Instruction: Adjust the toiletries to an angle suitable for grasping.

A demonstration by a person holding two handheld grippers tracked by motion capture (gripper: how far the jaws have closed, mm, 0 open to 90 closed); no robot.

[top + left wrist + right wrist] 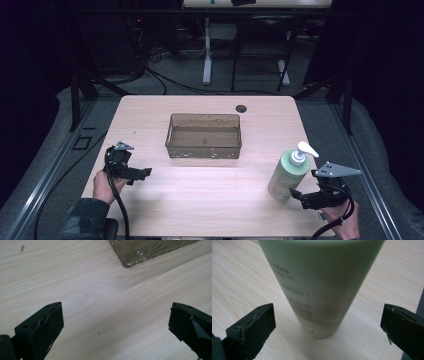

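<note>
The right gripper [300, 196], jaws wide apart, sits low at the near right of the pale wood table [200, 190], just beside an upright green pump bottle [288, 175]. The left gripper [142, 173], also spread, hovers near left. A brown translucent bin [203, 148] stands centre; dark room beyond.

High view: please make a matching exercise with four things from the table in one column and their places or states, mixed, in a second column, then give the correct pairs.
Things:
1. pump bottle
2. plastic bin
3. left claw
4. right claw

Places or states:
A. open above bare wood, near the table's left edge
B. open, beside the foot of the green bottle
C. upright on the table's right part, white pump on top
D. middle of the table, translucent brown

Pairs: 1-C, 2-D, 3-A, 4-B
</note>
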